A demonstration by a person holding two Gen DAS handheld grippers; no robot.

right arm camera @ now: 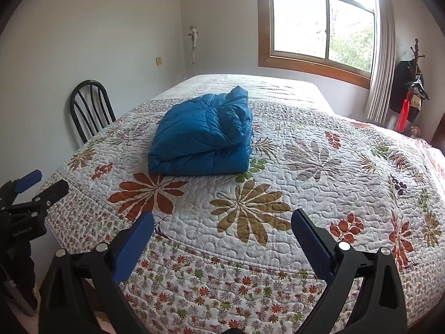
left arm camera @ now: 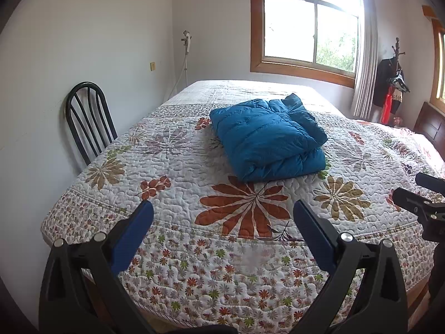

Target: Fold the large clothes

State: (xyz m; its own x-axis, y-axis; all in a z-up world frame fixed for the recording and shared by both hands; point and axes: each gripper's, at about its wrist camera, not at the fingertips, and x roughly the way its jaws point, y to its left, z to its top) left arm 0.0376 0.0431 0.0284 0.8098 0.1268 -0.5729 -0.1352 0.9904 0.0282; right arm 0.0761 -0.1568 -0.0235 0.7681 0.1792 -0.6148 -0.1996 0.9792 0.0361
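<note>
Jacket (left arm camera: 268,139) beyond both open claws

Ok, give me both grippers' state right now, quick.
Left gripper: open, holding nothing, short of the blue jacket.
Right gripper: open, holding nothing.

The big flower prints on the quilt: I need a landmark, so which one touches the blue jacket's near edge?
The rust-red flower, directly below the folded blue jacket. The olive flower sits apart to its right.
</note>
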